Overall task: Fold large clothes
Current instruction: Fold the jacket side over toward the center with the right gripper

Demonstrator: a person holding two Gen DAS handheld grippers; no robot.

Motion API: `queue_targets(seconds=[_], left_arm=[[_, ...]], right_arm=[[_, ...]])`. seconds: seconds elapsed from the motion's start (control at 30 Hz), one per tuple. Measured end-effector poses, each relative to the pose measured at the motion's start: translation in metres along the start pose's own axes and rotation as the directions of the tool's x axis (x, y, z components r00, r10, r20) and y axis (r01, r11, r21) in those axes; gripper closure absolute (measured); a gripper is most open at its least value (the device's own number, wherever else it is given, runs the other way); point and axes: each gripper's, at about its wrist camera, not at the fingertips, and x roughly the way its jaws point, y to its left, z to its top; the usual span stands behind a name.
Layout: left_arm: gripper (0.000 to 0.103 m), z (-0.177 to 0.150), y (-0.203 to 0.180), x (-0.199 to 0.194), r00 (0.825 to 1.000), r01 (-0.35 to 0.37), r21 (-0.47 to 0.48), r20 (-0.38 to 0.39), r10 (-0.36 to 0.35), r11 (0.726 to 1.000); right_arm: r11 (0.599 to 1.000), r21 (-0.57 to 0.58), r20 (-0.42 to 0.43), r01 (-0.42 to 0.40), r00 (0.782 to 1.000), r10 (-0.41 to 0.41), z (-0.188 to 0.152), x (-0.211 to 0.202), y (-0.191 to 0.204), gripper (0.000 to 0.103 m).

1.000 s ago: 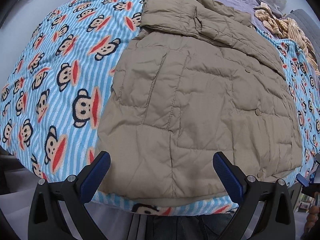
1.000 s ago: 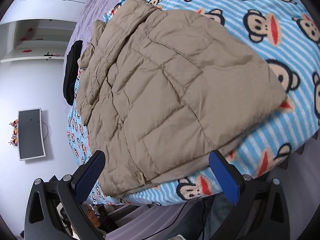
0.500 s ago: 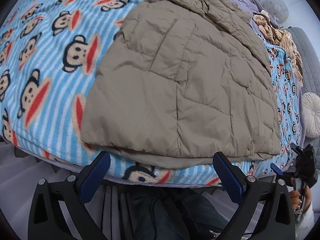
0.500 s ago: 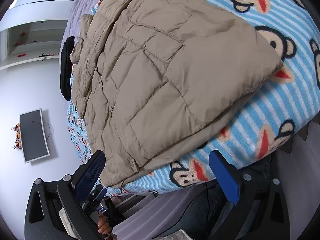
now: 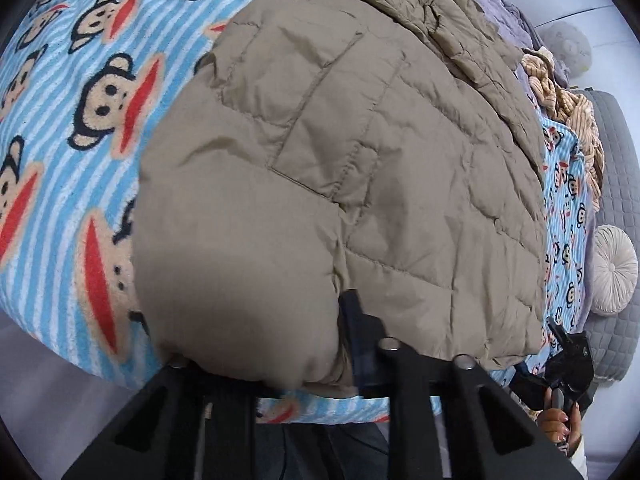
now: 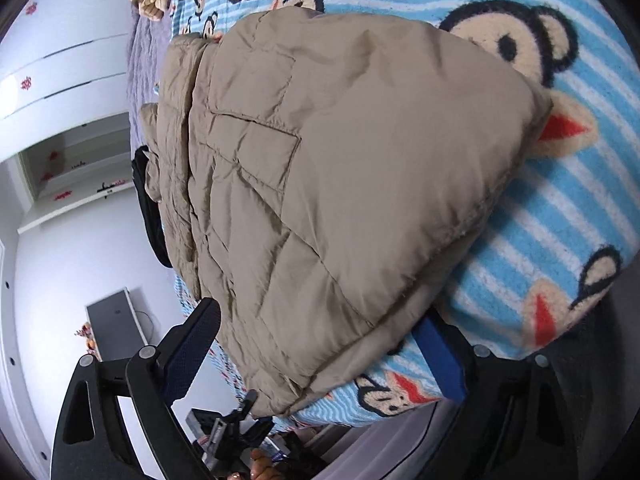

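Observation:
A tan quilted puffer jacket (image 5: 360, 152) lies flat on a bed under a blue striped monkey-print blanket (image 5: 80, 120). My left gripper (image 5: 264, 344) has closed on the jacket's near hem at the left corner; fabric bulges over the left finger and hides it. In the right wrist view the jacket (image 6: 340, 168) fills the middle. My right gripper (image 6: 320, 348) straddles the hem at the other corner, with its fingers (image 6: 440, 360) still apart around the fabric. The blanket (image 6: 560, 240) shows to the right.
A beige knitted garment (image 5: 568, 100) and a round white cushion (image 5: 614, 268) lie at the right of the bed. A black garment (image 6: 150, 208) lies past the jacket's collar. A wall screen (image 6: 116, 328) and white shelves are beyond.
Both grippers moved in close to the jacket's near hem. The left gripper went from open to closed on the hem; the right gripper's fingers now sit around the hem.

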Motion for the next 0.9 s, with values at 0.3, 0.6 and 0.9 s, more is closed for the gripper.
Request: queue_targets(seconds=[0.3,0.6,0.9], left_arm=[[0.091,0.008,-0.005,-0.052,0.993,0.031,0.044,0.115,-0.036,0.999],[0.091,0.059,-0.058,-0.117,0.957,0.038,0.128,0.28,-0.073,0.991],[0.091,0.161,-0.135,-0.156,0.884,-0.041,0.151,0.466,-0.035,0.988]], right_arm=[[0.999,-0.025,0.034,-0.025,0.999,0.026,-0.005,-0.004,0.01,0.093],[0.97,-0.242,0.043,-0.033,0.998,0.044,0.013,-0.02,0.095,0.096],[0.839,-0.544,0.02,-0.007,1.0,0.021,0.073,-0.003,0.258,0.097]])
